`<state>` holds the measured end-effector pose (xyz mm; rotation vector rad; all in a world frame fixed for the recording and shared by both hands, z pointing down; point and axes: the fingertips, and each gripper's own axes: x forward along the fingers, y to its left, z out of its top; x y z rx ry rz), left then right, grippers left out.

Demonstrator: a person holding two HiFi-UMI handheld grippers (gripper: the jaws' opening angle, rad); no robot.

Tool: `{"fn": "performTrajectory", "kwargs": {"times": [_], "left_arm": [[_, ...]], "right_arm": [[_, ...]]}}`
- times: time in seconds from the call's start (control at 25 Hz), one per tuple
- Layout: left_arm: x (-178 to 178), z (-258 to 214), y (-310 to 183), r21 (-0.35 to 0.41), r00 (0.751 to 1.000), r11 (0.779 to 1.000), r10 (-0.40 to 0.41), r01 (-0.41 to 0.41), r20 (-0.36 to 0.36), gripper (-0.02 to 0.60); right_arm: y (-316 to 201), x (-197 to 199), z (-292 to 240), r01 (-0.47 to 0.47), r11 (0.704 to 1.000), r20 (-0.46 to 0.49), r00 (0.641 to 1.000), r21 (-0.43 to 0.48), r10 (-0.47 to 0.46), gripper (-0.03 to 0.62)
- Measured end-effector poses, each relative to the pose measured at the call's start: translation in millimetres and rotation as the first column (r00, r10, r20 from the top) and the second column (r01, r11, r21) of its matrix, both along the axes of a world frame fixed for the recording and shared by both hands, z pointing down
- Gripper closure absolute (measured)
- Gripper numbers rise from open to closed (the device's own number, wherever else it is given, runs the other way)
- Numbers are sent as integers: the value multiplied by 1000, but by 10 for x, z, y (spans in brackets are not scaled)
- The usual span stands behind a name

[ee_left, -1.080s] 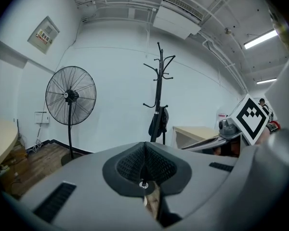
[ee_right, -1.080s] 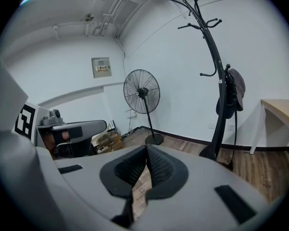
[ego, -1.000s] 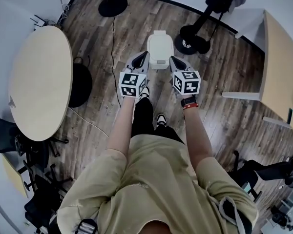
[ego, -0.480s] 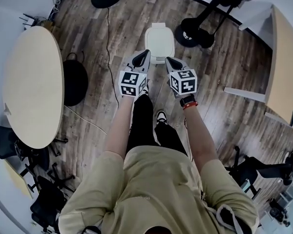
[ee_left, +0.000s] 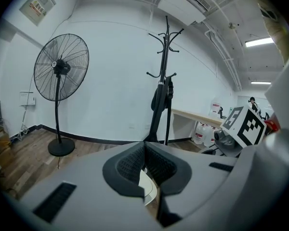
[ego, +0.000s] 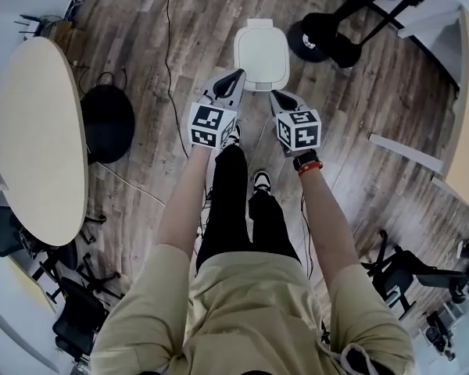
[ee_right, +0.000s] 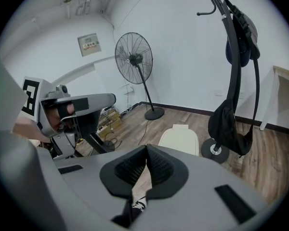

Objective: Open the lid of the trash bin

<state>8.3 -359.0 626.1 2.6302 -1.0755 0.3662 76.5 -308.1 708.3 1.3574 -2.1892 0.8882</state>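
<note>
Though near trash bin (ego: 261, 57) (lid down), left tongs (ego: 235, 75), right tongs (ego: 274, 94) pressed together.

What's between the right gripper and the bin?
Nothing: in the head view the right hand-held gripper reaches right beside the trash bin, only wood floor showing.

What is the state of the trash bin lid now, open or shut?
Shut. The trash bin lid lies flat and level in the head view and in the right gripper view, with no raised edge.

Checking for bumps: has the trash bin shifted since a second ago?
No. The trash bin sits just as before beside the coat rack's base; only the camera moved.
</note>
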Motion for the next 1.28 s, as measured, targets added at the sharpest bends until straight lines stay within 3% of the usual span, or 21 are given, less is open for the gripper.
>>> {"fn": "performTrajectory", "kwargs": {"times": [0.32, 0.56, 0.88, 1.16, 1.28], "left_arm": [[-52, 646, -100, -19, 999, 1000, 22, -23, -31, 558], [15, 958, -168, -27, 999, 999, 45, -45, -6, 558], [87, 1251, -295, -23, 996, 996, 85, -85, 18, 558], [91, 1439, -504, -54, 998, 996, 62, -64, -25, 558], [144, 1554, -560, -51, 996, 995, 90, -91, -15, 558]], "right_arm": [[-94, -22, 653, -9, 999, -11, 1000, -38, 9, 579], [-143, -24, 980, 19, 997, -29, 999, -75, -21, 579], [-310, -20, 1385, -83, 983, 110, 989, -165, 102, 579], [-369, 3, 1771, -29, 981, 59, 997, -193, 41, 579], [-383, 9, 1956, -12, 980, 48, 999, -200, 22, 579]]}}
